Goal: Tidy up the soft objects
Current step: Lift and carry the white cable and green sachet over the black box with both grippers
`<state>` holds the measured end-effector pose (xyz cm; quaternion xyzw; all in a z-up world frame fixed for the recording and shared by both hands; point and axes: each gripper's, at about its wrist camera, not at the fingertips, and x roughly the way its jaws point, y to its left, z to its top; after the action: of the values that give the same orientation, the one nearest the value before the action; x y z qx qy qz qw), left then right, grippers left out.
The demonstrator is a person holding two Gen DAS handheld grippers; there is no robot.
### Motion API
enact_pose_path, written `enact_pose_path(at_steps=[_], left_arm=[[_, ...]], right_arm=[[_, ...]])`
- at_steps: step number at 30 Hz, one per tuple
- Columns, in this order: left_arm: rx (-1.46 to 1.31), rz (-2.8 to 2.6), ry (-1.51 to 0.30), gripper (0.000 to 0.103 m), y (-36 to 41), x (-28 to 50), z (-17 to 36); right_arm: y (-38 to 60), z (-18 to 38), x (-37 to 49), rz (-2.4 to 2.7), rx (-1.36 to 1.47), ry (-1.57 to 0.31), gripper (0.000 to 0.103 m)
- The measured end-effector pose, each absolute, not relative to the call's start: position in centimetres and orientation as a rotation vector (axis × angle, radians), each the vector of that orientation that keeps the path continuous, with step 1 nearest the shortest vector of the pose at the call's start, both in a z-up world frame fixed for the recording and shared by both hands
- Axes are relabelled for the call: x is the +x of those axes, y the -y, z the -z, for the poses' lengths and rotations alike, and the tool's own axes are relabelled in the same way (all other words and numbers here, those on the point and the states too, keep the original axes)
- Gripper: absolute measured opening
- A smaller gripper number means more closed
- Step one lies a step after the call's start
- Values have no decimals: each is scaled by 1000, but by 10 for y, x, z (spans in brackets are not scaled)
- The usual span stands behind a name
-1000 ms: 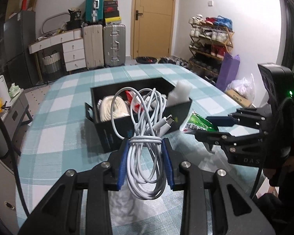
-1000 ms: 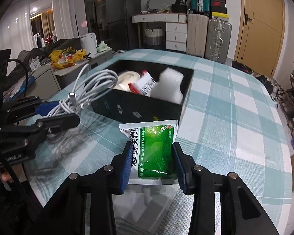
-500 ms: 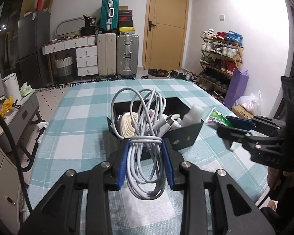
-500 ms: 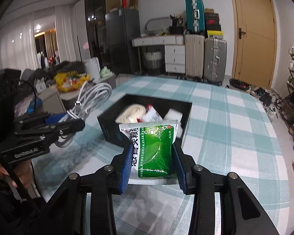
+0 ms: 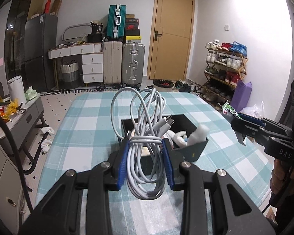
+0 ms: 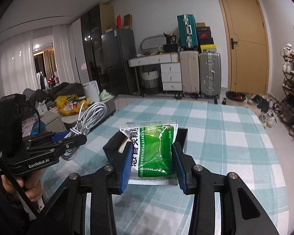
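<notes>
My left gripper (image 5: 145, 146) is shut on a coiled white cable (image 5: 147, 137), held up in the air in front of the black box (image 5: 194, 152). The box sits on the checked table and holds a white foam piece (image 5: 199, 134) and other soft items. My right gripper (image 6: 152, 152) is shut on a green sachet (image 6: 154, 148), lifted above the table with the black box (image 6: 112, 146) behind it. In the right wrist view the left gripper (image 6: 76, 137) and its cable (image 6: 90, 115) show at the left. The right gripper (image 5: 243, 123) shows at the right of the left wrist view.
The teal checked tablecloth (image 5: 92, 129) covers the table. Beyond its far edge stand suitcases (image 5: 123, 62), white drawers (image 5: 92, 66) and a door (image 5: 172, 37). A shoe rack (image 5: 225, 72) stands at the right. A grey side cabinet (image 5: 27, 117) stands left of the table.
Both grippers have risen with their loads. The box now looks lower and farther away in both views, and more of the room shows behind it.
</notes>
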<state>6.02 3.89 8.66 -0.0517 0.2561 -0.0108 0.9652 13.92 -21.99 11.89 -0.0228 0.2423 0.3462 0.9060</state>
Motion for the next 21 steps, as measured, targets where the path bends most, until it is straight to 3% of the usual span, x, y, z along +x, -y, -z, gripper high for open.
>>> enact_pose_path(at_steps=[8, 21], left_arm=[[-103, 5, -512, 31, -46, 77, -94], [-112, 4, -559, 31, -44, 120, -81]], right_arm=[[208, -139, 150, -726, -48, -479, 40], [180, -125, 185, -750, -68, -527, 40]])
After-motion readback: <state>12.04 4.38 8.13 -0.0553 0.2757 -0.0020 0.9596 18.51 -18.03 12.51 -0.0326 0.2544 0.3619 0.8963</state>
